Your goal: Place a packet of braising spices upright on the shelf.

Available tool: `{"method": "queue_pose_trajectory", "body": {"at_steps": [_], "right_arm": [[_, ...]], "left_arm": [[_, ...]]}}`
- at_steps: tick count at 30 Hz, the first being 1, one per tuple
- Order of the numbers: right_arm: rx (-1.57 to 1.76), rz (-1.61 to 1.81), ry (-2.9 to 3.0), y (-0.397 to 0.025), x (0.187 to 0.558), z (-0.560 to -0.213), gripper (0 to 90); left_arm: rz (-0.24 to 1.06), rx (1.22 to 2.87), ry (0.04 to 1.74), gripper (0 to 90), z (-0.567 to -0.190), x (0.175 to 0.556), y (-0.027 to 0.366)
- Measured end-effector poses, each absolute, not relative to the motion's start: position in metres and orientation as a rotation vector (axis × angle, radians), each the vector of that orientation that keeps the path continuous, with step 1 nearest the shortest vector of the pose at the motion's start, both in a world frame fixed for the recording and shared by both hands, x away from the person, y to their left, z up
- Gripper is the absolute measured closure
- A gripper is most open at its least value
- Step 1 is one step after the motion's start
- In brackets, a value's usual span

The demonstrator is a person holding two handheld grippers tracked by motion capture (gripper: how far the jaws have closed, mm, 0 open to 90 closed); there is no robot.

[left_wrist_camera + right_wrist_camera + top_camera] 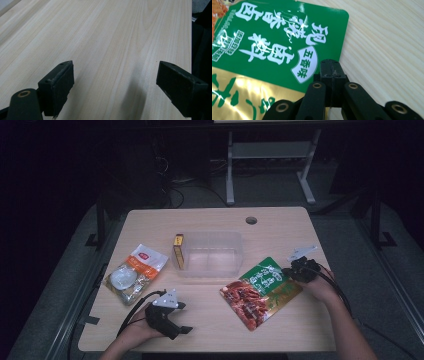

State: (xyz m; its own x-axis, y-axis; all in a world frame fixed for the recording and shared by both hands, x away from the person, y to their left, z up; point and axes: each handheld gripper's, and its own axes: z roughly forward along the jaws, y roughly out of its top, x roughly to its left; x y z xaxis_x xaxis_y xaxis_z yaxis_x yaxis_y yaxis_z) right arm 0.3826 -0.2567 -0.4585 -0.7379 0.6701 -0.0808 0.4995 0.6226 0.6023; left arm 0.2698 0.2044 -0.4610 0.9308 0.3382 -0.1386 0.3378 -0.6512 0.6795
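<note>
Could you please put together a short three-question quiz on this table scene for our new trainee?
1. True or false: the left gripper is open over bare table.
2. Which thing is the right gripper shut on: A the green and red packet, B the clear plastic box, C the orange and white packet?
3. What stands upright against the clear plastic box's left wall?

Key: 1 true. 2 A. 3 a small yellow box.
</note>
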Motion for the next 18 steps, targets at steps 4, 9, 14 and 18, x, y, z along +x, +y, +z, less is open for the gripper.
{"method": "queue_pose_trajectory", "body": {"at_steps": [4, 9, 14, 18], "right_arm": [[0.939, 0.834, 2.565, -0.254, 0.384, -0.461, 90.0], [0.939, 0.834, 2.577, -0.251, 0.383, -0.461, 90.0], [0.923, 0.849, 2.617, -0.247, 0.376, -0.460, 90.0], [0.893, 0.829, 2.653, -0.242, 0.366, -0.459, 90.0]], "left_arm": [[-0.005, 2.331, 0.470, 14.1, -0.461, 0.269, 0.204], [-0.004, 2.331, 0.469, 14.1, -0.461, 0.269, 0.204], [0.003, 2.326, 0.477, 14.1, -0.461, 0.269, 0.205], [0.013, 2.317, 0.483, 14.1, -0.459, 0.269, 0.207]]}}
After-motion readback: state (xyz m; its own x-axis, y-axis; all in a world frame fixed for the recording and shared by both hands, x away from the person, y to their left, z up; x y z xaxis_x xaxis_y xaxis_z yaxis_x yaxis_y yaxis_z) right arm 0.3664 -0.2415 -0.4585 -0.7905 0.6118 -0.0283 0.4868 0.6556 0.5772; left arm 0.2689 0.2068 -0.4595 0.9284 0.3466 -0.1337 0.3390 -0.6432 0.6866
